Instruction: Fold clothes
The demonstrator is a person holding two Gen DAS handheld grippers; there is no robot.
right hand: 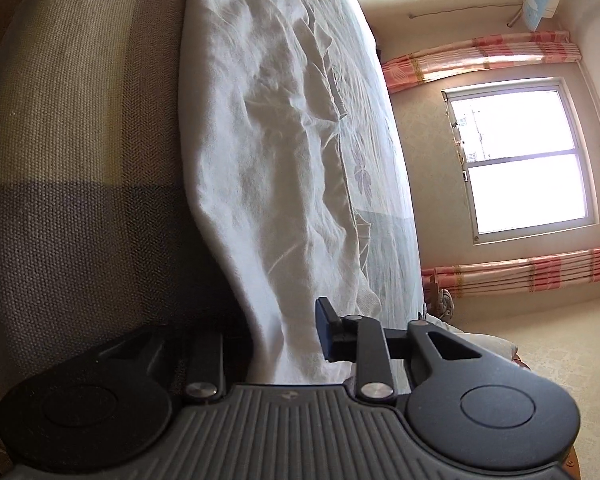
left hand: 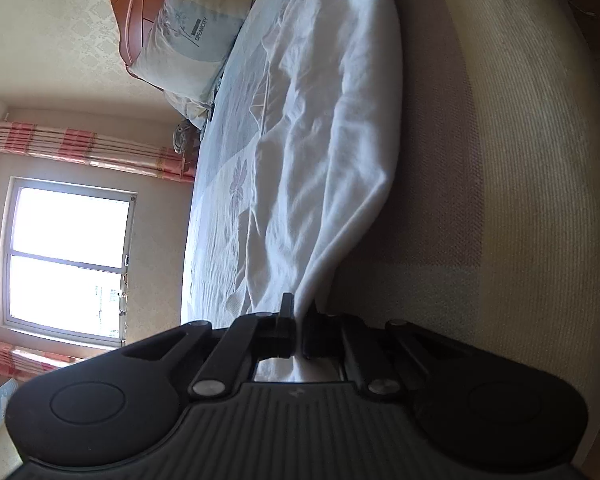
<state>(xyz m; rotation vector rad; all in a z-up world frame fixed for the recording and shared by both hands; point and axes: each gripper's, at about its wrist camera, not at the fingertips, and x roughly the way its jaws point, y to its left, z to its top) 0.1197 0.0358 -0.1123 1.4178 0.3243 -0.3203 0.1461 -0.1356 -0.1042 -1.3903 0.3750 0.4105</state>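
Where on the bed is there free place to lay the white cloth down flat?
The floral bedsheet is bare between the white cloth and the bed's window-side edge, up to the pillow at the headboard. The pillow end is crowded. The left claw and right claw each pinch an end of the cloth, stretched beside the woven blanket.

At my matt black plastic left gripper (left hand: pixel 298 320), thin, crumpled white cloth garment (left hand: pixel 320 140) lies on a coarse woven blanket (left hand: pixel 500 160). At ten o'clock, a glossy carved wooden headboard (left hand: pixel 134 12); a smooth cotton pillow (left hand: pixel 184 40) beside it.
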